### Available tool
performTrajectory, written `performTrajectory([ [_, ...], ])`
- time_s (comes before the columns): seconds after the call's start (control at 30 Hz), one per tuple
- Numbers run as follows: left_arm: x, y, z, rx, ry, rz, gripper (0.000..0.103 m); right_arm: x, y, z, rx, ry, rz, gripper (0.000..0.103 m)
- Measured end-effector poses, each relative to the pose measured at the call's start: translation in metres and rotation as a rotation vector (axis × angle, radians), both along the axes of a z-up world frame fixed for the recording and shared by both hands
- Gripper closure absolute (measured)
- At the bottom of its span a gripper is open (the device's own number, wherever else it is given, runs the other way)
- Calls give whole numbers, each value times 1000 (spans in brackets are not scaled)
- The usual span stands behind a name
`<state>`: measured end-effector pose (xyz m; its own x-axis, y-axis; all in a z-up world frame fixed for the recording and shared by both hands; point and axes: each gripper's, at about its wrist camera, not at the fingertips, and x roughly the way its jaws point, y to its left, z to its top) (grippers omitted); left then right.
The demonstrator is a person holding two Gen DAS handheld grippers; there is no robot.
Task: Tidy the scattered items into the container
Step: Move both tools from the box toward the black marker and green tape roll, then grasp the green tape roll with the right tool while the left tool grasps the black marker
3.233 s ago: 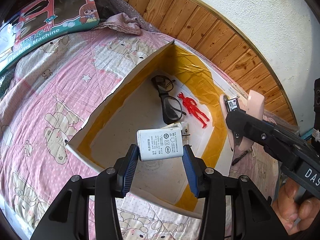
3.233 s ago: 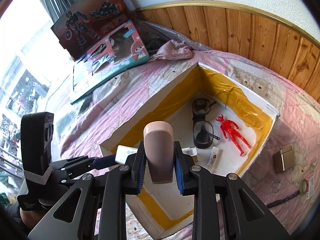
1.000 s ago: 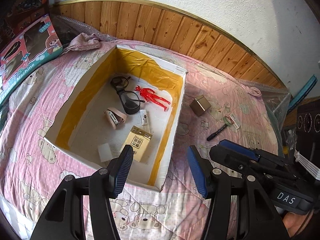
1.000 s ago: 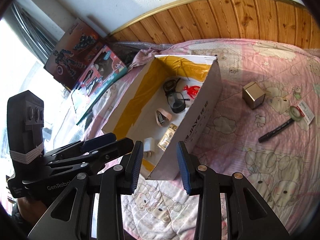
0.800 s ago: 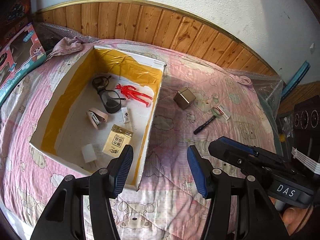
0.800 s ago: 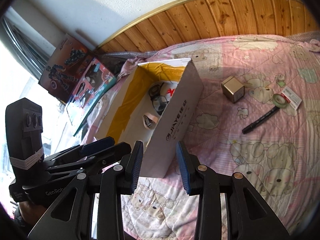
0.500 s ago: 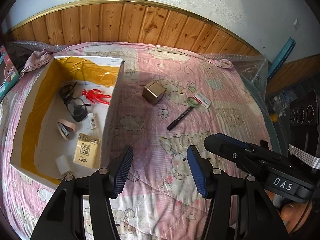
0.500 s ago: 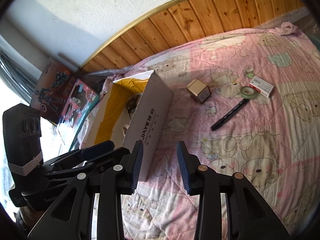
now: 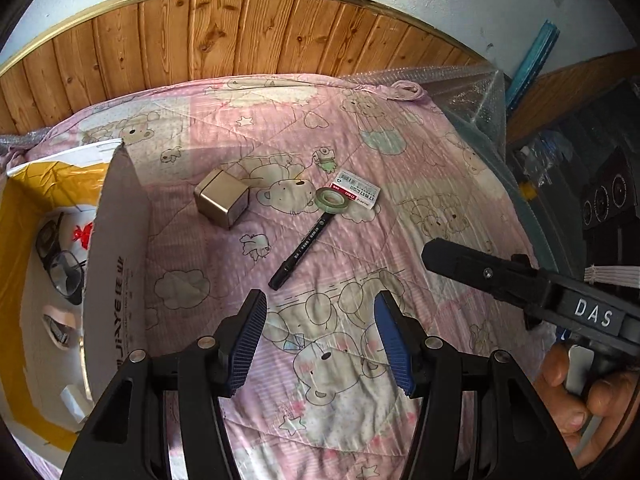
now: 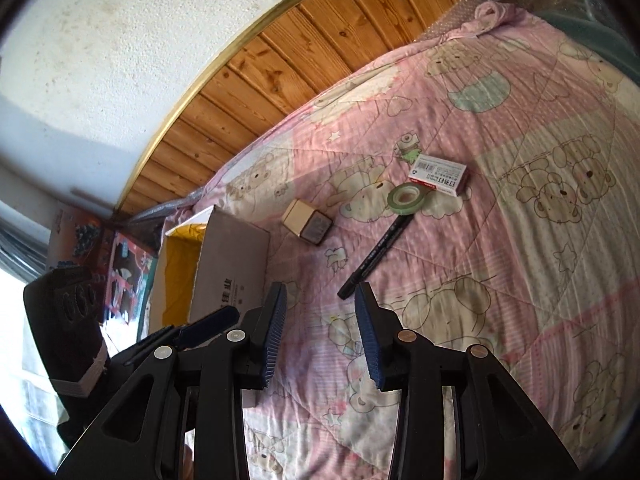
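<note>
Left wrist view: your box (image 9: 108, 264) holds glasses (image 9: 60, 272), partly cut off; both grippers' jaws spread, empty.

Pink quilted bed (image 9: 360, 140) bears box (image 9: 116, 264), cube (image 9: 221, 197), marker (image 9: 303, 249), tape (image 9: 331, 199).

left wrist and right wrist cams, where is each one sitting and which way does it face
Left wrist view: sits behind the open left gripper, looking across the pink bear-print quilt at the black marker pen, white cardboard box at left; the right gripper and a hand show at right.
Right wrist view: sits behind the open right gripper, facing the same quilt; the left gripper shows at lower left.
Shared: pen, green tape roll, small metallic cube box, white staples packet, cardboard box.
</note>
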<state>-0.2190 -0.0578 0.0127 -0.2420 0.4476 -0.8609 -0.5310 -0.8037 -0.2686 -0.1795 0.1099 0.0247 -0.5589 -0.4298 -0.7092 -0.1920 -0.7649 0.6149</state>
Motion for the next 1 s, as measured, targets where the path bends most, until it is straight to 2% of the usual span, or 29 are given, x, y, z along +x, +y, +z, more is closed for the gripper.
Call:
performTrajectory([
  [0.2, -29, 26, -41, -44, -40, -43, 46, -38, 31, -40, -141, -53, -60, 64],
  [0.47, -61, 50, -92, -104, -87, -80, 49, -77, 65, -101, -275, -149, -151, 64],
  [0.73, -77, 59, -136, -145, -135, -90, 50, -109, 72, -149, -297, -213, -160, 64],
  [0.87, -79, 61, -137, -138, -99, -106, 51, -123, 65, -162, -305, -209, -148, 65],
  [0.93, -82, 62, -137, -142, -79, -117, 65, -130, 62, -161, -290, -198, -131, 70],
  [0.97, -83, 62, -137, -139, -74, -123, 68, -133, 61, -162, -282, -200, -129, 83],
  [1.0, -85, 62, -137, -132, -74, -123, 74, -136, 61, -164, -284, -201, -125, 86],
])
